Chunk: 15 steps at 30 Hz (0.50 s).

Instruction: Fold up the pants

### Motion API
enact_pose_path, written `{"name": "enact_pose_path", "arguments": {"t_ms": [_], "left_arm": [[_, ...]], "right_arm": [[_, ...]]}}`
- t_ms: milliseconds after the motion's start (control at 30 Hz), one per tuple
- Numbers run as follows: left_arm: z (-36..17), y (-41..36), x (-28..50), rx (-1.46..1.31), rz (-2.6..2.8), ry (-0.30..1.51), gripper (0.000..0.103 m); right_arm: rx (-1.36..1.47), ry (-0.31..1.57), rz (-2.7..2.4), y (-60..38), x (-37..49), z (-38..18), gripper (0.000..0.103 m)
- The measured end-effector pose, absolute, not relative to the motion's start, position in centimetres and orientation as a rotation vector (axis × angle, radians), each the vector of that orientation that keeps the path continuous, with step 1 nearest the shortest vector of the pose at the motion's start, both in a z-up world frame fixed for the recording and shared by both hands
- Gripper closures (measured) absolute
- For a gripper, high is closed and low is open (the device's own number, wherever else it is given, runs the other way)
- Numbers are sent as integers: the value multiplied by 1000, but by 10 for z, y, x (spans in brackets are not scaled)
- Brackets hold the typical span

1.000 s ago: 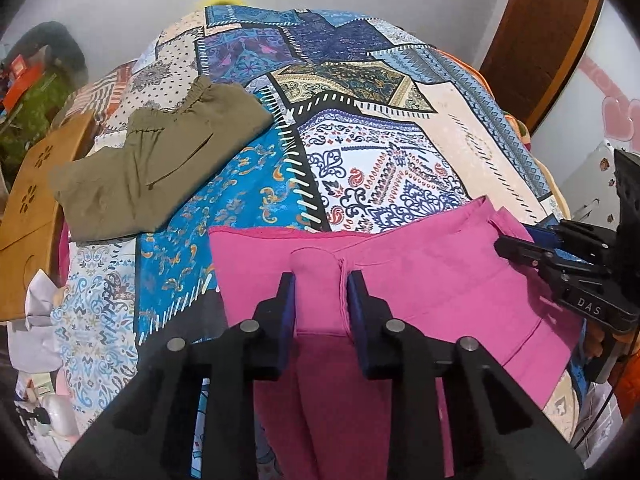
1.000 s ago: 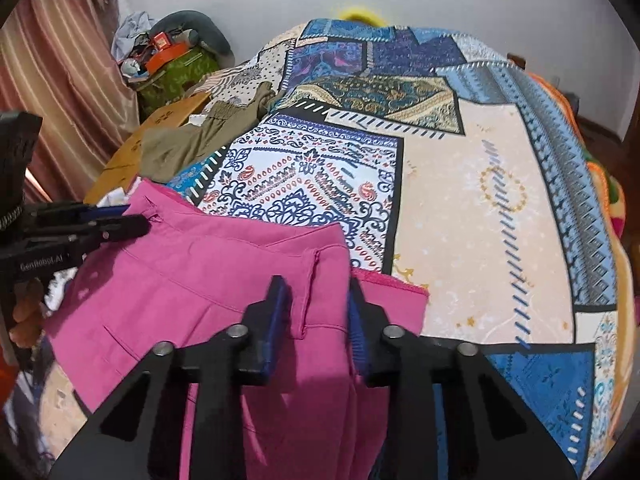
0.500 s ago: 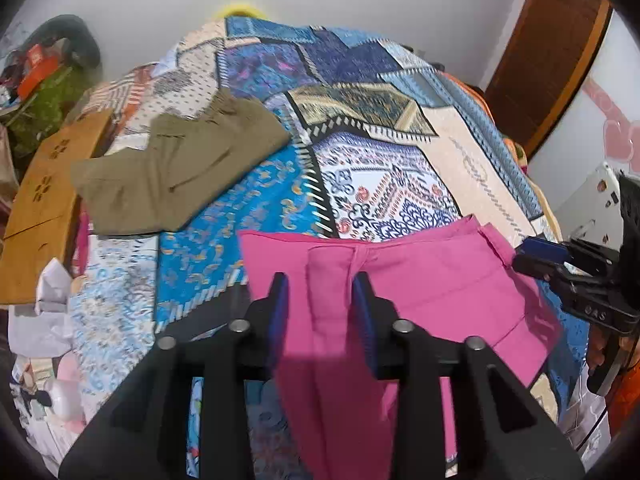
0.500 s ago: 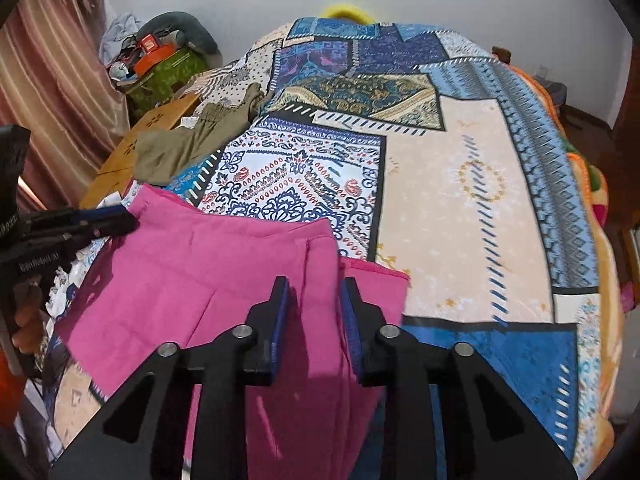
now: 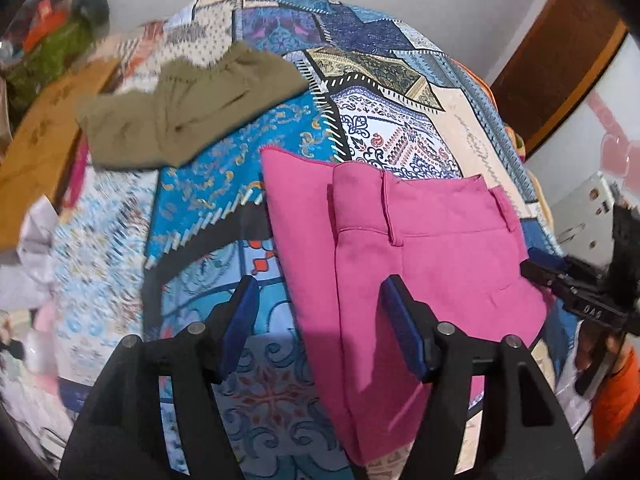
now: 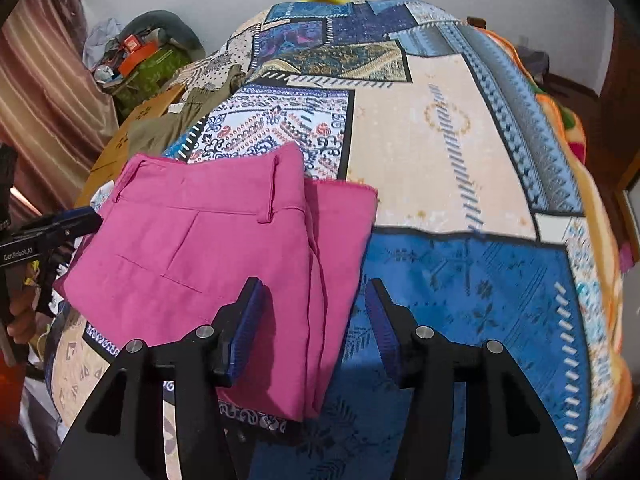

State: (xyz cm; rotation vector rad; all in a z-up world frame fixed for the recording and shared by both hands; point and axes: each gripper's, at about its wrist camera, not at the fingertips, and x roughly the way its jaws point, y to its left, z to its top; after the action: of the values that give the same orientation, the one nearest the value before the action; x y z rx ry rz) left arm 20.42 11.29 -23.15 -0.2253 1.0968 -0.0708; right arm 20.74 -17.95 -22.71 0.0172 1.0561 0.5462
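the left claw [image 5: 316, 308], its jaws just opened, hovers over the folded pink pants [image 5: 420, 248] on the patchwork bedspread [image 5: 208, 184]; olive pants [image 5: 188, 112] lie beyond, apart.

Pink pants [image 5: 420, 248] run behind the left gripper's right finger [image 5: 404, 328], lower end cut off at frame bottom. Clutter pile [image 5: 52, 40] far beyond the fingers: blurred, unidentifiable.

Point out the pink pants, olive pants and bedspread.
pink pants [image 5: 432, 256], left wrist view, seat panel.
olive pants [image 5: 188, 112], left wrist view, middle of the cloth.
bedspread [image 6: 420, 152], right wrist view, bare cream patch.
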Motion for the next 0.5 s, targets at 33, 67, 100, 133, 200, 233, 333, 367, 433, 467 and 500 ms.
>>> {"name": "enact_pose_path", "arguments": {"t_ms": [33, 67, 100, 133, 200, 233, 333, 367, 433, 467, 500], "left_arm": [[-233, 113, 206, -247, -79, 1100, 39], [-233, 113, 208, -262, -84, 1101, 39], [-233, 113, 210, -275, -90, 1100, 39], [-233, 112, 212, -280, -99, 1100, 39], [-237, 110, 218, -295, -114, 1110, 39], [-240, 109, 221, -305, -114, 1119, 38], [-242, 105, 226, -292, -112, 1107, 38], [-243, 104, 227, -288, -111, 1105, 38], [-243, 104, 230, -295, -103, 1100, 41], [-243, 103, 230, -291, -102, 1099, 43], [-242, 101, 231, -277, -96, 1098, 49]], "right_arm": [[28, 1056, 546, -180, 207, -227, 54], [40, 1060, 547, -181, 208, -228, 54], [57, 1068, 549, -181, 210, -230, 54], [80, 1079, 552, -182, 212, -231, 54], [120, 1091, 558, -183, 216, -235, 54], [135, 1094, 563, -183, 217, -237, 54], [158, 1094, 576, -184, 220, -238, 55], [168, 1093, 580, -185, 219, -239, 57], [192, 1092, 600, -185, 220, -240, 72], [202, 1097, 618, -184, 221, -240, 78], [200, 1098, 623, -183, 221, -239, 78]]}}
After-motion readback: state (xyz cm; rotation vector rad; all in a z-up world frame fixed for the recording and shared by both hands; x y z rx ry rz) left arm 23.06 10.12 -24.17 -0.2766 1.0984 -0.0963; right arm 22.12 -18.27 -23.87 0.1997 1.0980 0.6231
